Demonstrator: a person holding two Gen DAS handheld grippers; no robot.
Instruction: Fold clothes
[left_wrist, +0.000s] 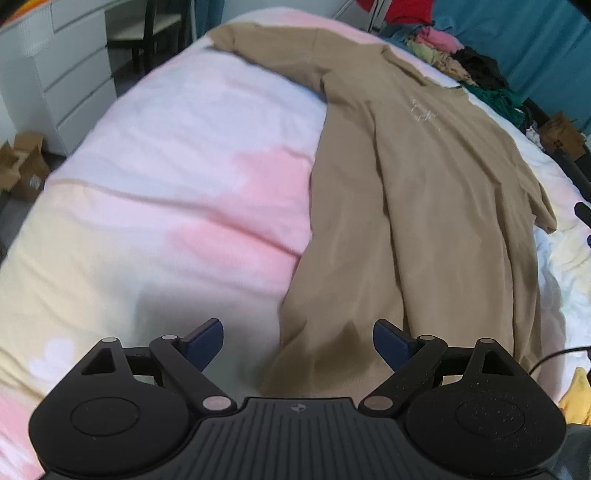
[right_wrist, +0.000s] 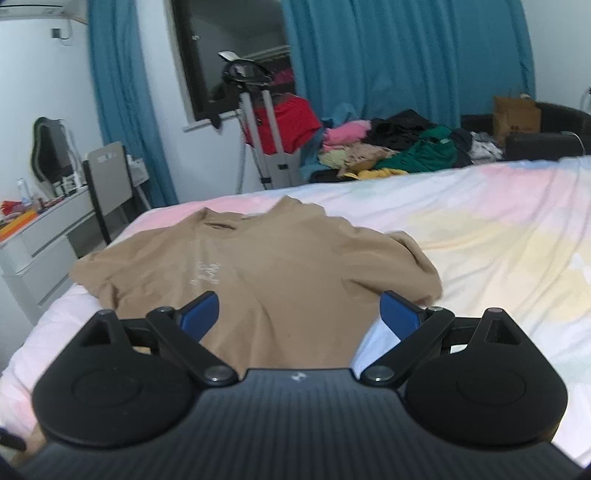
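Note:
A tan T-shirt with a small pale print on its chest lies spread and wrinkled on the bed. In the left wrist view it runs from the far end down to the near right. My left gripper hovers open over the shirt's near hem edge, its blue pads wide apart with nothing between them. In the right wrist view the same T-shirt lies ahead, collar at the far side, sleeves out to both sides. My right gripper is open above the shirt's near part, touching nothing.
The bed's pastel pink, white and yellow cover stretches left of the shirt. A pile of mixed clothes lies at the far edge. White drawers and a chair stand beside the bed. Blue curtains hang behind.

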